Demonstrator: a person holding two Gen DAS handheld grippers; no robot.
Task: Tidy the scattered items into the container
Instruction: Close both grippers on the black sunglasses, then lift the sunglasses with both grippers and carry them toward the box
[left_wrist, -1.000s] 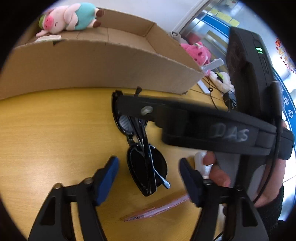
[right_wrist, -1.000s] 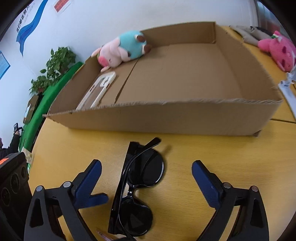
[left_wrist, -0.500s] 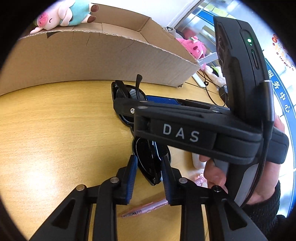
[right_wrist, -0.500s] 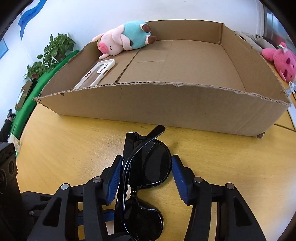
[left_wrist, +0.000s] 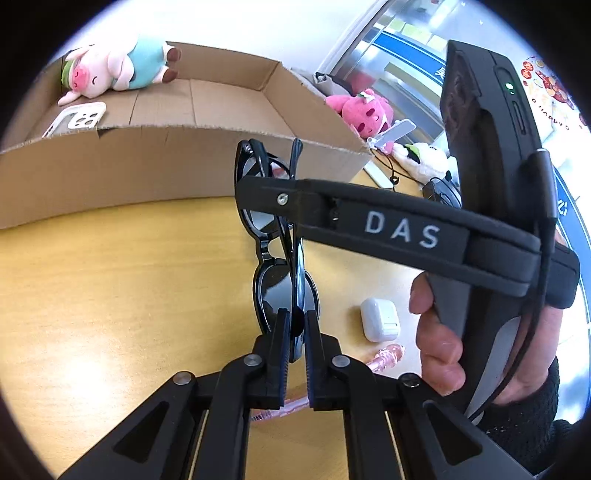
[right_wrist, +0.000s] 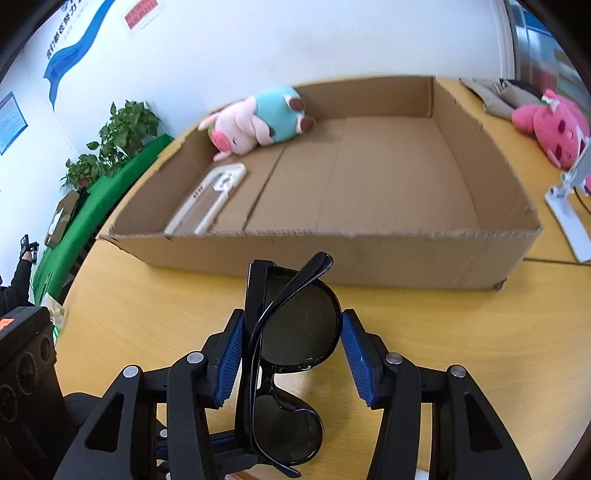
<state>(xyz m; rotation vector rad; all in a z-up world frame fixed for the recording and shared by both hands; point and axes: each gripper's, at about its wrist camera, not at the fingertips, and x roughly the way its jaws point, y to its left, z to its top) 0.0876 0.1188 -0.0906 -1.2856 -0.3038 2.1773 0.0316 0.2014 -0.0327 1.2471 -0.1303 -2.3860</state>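
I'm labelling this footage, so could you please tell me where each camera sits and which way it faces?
Left wrist: rides the left claw, looking down along it across the table to the cardboard box; its fingers pinch the sunglasses; the right claw and the hand holding it cross the view.
Right wrist: rides the right claw, looking down toward the same box; its blue pads flank the sunglasses.
Shared: sunglasses, box, pig plush, phone case.
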